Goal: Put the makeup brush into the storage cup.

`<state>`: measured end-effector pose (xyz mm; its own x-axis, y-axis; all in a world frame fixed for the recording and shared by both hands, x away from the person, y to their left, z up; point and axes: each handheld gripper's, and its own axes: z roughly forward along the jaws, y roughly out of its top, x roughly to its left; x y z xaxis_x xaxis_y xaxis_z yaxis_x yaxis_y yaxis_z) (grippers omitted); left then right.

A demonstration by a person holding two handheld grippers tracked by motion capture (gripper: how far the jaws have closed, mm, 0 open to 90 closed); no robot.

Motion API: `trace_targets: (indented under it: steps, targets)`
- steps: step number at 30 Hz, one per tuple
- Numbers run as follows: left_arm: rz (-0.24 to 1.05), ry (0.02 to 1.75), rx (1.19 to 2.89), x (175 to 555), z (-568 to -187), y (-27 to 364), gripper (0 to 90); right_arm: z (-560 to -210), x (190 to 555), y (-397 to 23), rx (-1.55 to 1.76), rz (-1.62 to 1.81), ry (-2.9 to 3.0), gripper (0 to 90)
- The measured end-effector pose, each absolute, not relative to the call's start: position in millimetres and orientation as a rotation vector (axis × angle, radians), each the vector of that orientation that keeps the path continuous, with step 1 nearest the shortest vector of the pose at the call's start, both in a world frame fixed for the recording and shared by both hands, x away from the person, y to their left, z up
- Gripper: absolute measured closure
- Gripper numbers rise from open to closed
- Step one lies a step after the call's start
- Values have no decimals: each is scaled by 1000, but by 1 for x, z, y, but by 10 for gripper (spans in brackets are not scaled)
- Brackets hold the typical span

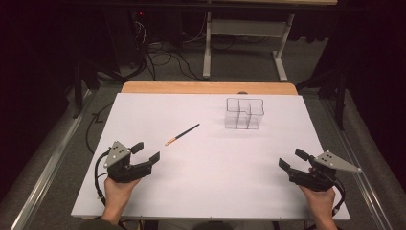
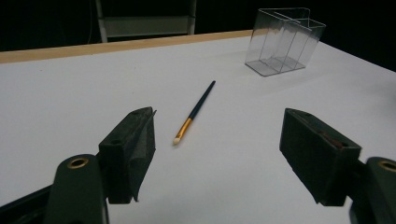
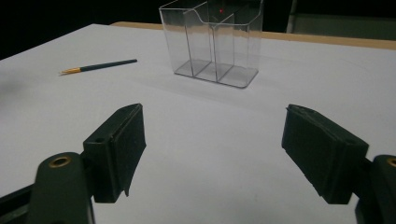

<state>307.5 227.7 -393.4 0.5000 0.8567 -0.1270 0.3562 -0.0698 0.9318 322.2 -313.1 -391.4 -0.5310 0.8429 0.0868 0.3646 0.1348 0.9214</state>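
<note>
While nothing is yet held, the left gripper (image 1: 147,152) rests low at the near left of the white table (image 1: 201,191), its jaws spread wide and empty, and it points toward the paintbrush (image 1: 182,133), which lies flat just ahead of it with the pale bristle tip nearest the jaws and the dark handle angled away toward the far right. The work looks to be at its very start: a reach for the brush comes first, and that calls for the left gripper to move forward, settle its jaws on either side of the thin handle and close low enough to catch something lying flush on the surface. Farther right and toward the back stands the clear plastic organizer (image 1: 244,114), upright, divided into compartments and empty, well apart from the brush; it is the likely place to put it. At the near right the right gripper (image 1: 291,160) also rests with jaws fully apart and nothing between them. Beyond the table's wooden far edge the room is dark, with cables on grey carpet and the legs of a white desk frame (image 1: 207,48).
</note>
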Motion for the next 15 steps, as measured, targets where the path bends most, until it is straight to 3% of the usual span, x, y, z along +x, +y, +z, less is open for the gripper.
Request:
trace_targets:
  steps: [15]
  targets:
    - [563, 1048, 1660, 309, -394, 226, 272, -393, 323, -311, 1161, 1366, 1978, 239]
